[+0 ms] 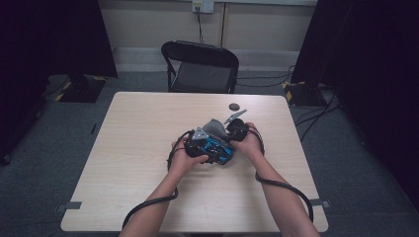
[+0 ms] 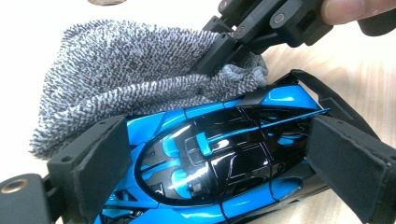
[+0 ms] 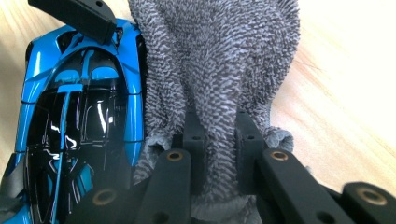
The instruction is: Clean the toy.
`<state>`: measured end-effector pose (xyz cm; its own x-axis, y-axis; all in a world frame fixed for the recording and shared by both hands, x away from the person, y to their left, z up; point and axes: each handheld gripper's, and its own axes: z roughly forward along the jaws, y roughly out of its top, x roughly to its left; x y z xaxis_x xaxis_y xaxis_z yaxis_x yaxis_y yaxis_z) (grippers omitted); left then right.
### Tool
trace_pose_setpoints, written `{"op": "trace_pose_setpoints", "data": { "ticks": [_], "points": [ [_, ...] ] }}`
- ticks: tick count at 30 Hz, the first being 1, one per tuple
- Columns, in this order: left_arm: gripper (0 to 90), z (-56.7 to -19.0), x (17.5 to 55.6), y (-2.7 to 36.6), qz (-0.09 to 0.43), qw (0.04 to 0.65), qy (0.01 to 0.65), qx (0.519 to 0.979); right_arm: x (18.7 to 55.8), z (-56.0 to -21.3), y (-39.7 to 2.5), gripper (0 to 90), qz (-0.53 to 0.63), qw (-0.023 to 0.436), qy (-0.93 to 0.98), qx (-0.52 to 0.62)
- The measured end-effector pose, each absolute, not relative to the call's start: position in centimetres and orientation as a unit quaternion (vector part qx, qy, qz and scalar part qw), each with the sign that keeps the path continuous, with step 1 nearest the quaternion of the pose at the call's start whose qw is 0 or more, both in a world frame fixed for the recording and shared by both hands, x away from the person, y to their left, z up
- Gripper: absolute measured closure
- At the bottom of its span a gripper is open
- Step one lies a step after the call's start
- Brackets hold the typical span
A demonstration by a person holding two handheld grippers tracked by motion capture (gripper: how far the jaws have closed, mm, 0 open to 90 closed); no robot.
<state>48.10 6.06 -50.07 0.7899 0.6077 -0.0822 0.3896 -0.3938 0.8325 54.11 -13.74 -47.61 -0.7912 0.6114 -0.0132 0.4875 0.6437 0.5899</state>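
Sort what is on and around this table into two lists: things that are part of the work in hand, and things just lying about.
In use:
- blue and black toy car, held between the left claw's pads
- grey cloth, pinched in the right claw and lying against the car

Lying about:
- dark round disc on the table, beyond the hands
- black folding chair behind the table

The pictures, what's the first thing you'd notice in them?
A shiny blue and black toy car sits mid-table, between the jaws of the left gripper, one pad on each side of it. Right beside it is a fluffy grey cloth, pinched in the right gripper and lying against the car's side. Farther back on the table lies a small dark round disc.
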Motion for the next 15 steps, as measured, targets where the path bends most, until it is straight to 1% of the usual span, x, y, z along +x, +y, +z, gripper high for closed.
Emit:
{"op": "trace_pose_setpoints", "data": {
  "ticks": [15],
  "points": [
    [6.3, -50.07, 48.11, 6.05, 0.118, 0.461, 0.301, 0.827, 53.90, -47.51, -14.69, 79.3, 0.293, 0.092, 0.905, 0.294]
  ]
}}
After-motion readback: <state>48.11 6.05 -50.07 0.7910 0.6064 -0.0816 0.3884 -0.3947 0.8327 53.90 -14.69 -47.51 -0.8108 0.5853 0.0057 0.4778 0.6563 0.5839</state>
